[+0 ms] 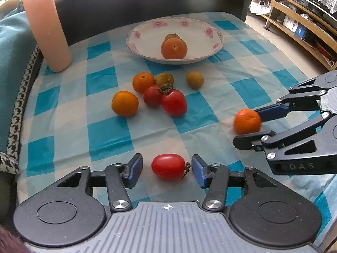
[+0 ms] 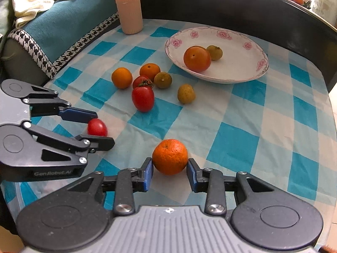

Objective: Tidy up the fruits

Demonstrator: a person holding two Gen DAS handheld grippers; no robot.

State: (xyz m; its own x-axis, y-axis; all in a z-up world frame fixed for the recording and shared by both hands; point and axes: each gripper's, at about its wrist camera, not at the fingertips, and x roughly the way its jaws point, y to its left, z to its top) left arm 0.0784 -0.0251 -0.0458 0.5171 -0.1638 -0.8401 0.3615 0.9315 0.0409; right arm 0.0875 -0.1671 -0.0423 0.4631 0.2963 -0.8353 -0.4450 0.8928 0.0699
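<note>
**Two fruits bracketed, plate at the far edge**

While both grippers point down at the near edge of the desk under its blue-and-white checked cloth (image 1: 88, 126), each has one fruit between its fingers. The left gripper (image 1: 167, 169) stands open around an oval red tomato (image 1: 168, 166): gaps show on both sides, and the tomato's long axis runs across from pad to pad, stem toward the right finger. The right gripper (image 2: 170, 174) frames a round, pebbled orange mandarin (image 2: 170, 156); its blue pads sit right at the peel, but whether they press I cannot tell. A white floral-rimmed plate (image 1: 147, 29), already holding two fruits, lies straight ahead toward the far edge, beyond a loose cluster of fruit (image 1: 153, 92) at mid-desk. The left fingers likely need to close before any lift.
</note>
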